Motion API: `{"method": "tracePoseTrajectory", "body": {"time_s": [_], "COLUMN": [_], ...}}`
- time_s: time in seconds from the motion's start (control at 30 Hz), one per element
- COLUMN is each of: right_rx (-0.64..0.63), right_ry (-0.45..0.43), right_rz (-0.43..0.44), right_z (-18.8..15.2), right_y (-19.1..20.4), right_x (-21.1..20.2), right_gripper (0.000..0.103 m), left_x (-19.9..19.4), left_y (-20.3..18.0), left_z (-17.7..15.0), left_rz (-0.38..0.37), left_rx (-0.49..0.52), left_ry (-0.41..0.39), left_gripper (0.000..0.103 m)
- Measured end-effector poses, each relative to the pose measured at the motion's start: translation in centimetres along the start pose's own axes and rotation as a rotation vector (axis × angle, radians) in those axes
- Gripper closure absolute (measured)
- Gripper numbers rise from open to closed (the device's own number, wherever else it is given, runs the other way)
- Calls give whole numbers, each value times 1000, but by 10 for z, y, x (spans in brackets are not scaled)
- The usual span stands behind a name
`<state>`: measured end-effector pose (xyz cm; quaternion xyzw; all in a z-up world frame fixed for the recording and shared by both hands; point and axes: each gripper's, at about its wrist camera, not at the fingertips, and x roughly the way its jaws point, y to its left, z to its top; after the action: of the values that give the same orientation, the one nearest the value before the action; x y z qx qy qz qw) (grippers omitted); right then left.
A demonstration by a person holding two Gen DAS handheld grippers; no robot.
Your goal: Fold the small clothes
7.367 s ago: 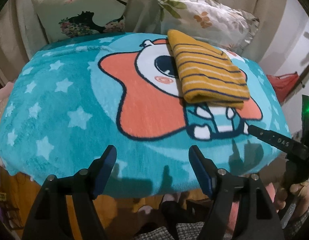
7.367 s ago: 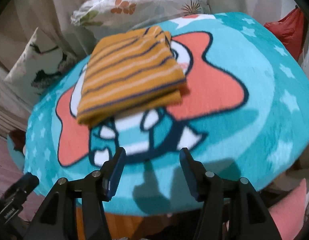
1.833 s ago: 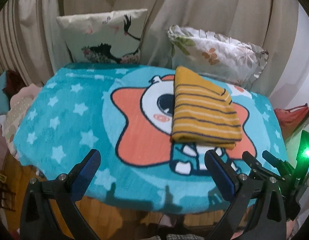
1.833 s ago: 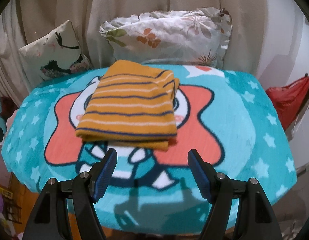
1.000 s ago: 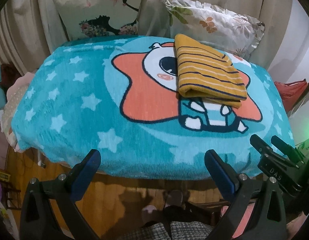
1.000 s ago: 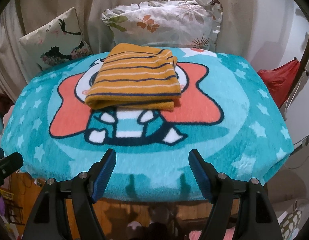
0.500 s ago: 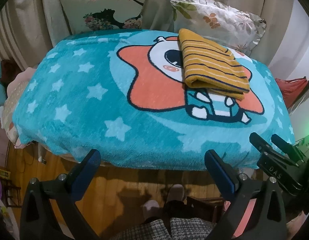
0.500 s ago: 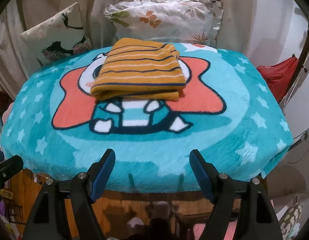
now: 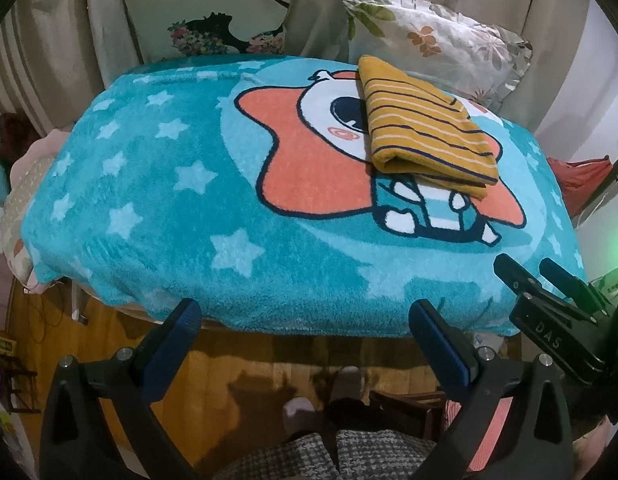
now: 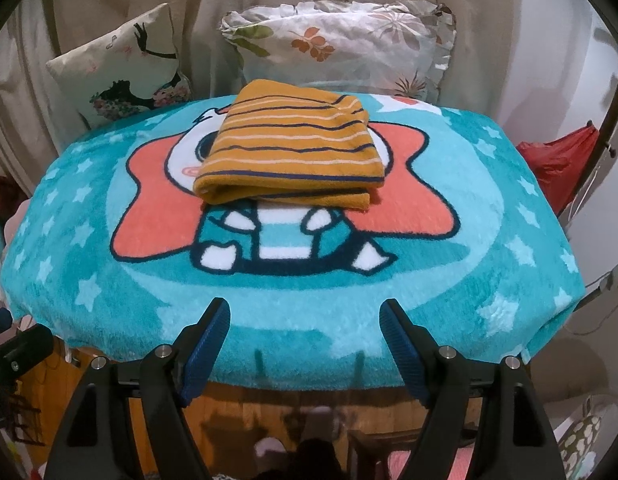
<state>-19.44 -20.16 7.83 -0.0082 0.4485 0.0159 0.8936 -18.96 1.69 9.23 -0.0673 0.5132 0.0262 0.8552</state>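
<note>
A folded mustard-yellow striped garment point(image 9: 423, 132) lies on the teal star blanket point(image 9: 157, 200), over the cartoon print, at the far right. It also shows in the right wrist view point(image 10: 289, 160), lying flat in a neat rectangle. My left gripper point(image 9: 305, 340) is open and empty, held off the blanket's near edge. My right gripper point(image 10: 305, 336) is open and empty, at the near edge in front of the garment. The right gripper's fingers point(image 9: 549, 288) show at the lower right of the left wrist view.
Two printed pillows point(image 9: 213, 12) point(image 10: 341, 44) lean against the curtain behind the blanket. A red bag point(image 10: 557, 160) sits to the right. Wooden floor point(image 9: 269, 380) and the person's feet lie below the near edge.
Both grippers have drawn back from the garment and lowered, so the blanket's near edge and floor now show. The left gripper opened wider than at first. The garment has not moved.
</note>
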Motion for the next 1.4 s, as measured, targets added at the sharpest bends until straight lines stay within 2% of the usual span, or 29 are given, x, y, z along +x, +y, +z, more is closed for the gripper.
{"method": "tracePoseTrajectory", "body": {"time_s": [0.43,0.77,0.97,1.4], "right_rx": [-11,26,5,-38], "right_ry": [11,6,4,-11], "right_rz": [-1,-36,-49,-22], "right_z": [10,14,18,35], "right_y": [6,-6,-2,5], "right_x": [8,10,10,18], "right_gripper": [21,21,21,21], "left_x": [13,26,35,42], "left_y": [7,2,5,2], "left_z": [8,13,15,24], "left_rz": [-22,-54,-73,-66], "left_rx": [-17,-9,-27,-61], "left_ry": [31,58,81,93], "left_gripper": [0,0,0,0]}}
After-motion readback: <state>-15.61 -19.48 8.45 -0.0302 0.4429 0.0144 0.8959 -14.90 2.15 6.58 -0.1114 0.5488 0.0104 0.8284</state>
